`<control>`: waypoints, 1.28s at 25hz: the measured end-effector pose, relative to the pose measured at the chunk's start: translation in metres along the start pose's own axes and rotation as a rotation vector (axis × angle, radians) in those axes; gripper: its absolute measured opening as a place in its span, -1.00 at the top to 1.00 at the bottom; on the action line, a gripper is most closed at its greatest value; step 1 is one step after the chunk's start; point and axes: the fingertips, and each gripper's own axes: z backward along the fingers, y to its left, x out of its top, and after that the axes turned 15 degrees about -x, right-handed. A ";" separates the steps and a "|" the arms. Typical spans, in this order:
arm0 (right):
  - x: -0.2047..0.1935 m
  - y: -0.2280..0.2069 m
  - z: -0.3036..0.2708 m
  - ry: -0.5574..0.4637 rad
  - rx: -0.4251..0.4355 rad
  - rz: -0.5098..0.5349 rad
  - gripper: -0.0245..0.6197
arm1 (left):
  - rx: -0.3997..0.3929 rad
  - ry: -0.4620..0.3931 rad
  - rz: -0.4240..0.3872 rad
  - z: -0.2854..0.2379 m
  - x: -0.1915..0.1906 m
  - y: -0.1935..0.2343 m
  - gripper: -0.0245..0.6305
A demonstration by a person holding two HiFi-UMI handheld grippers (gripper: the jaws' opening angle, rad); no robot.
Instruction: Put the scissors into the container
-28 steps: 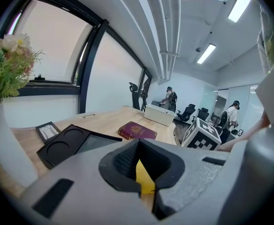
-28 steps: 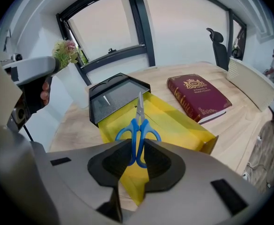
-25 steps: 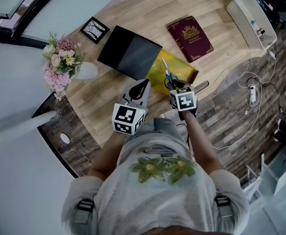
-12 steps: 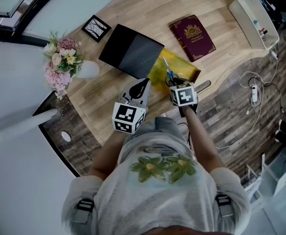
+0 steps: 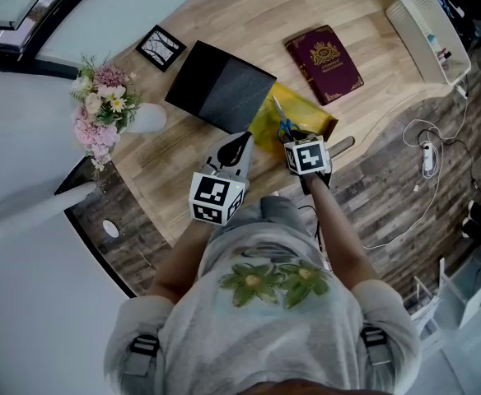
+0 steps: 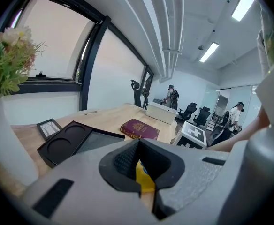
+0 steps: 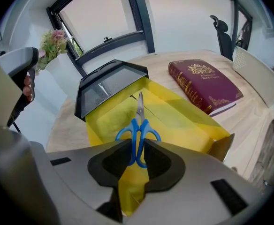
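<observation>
Scissors: blue-handled pair (image 7: 138, 125) is hanging by its handle loops in the right gripper, blades closed and pointing away from the person over the container's open inside; whether the tips are touching the container floor cannot be told.
Right gripper: gripper (image 7: 137, 156) is clamping its dark pads on the two blue loops and pointing steeply down at the container.
Container: open yellow box (image 7: 184, 121) is lying on the desk near the front edge, one corner tucked against the black tray, one end flap standing up at the right.
Left gripper: gripper (image 6: 144, 172) is hovering just left of the container, pads standing a narrow gap apart with nothing between them (only a strip of the yellow box is showing through the gap).
Desk: light wooden top (image 5: 306, 6) is carrying every item listed here.
Black tray: flat dark tray (image 5: 220, 87) is lying behind the container and touching it.
Book: maroon hardback with gold print (image 5: 323, 53) is lying flat just beyond the container, apart from it.
Picture frame: small black frame (image 5: 160, 48) is lying near the far left edge of the desk.
Flowers: pink and white bunch (image 5: 100, 105) is standing in a white vase (image 5: 146, 119) at the left end of the desk.
White basket: slatted basket (image 5: 428, 33) is sitting at the right end, well apart from the container.
</observation>
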 end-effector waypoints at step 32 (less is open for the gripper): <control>-0.007 0.007 -0.028 0.113 0.041 0.055 0.66 | 0.009 0.013 0.036 -0.009 -0.004 0.011 0.91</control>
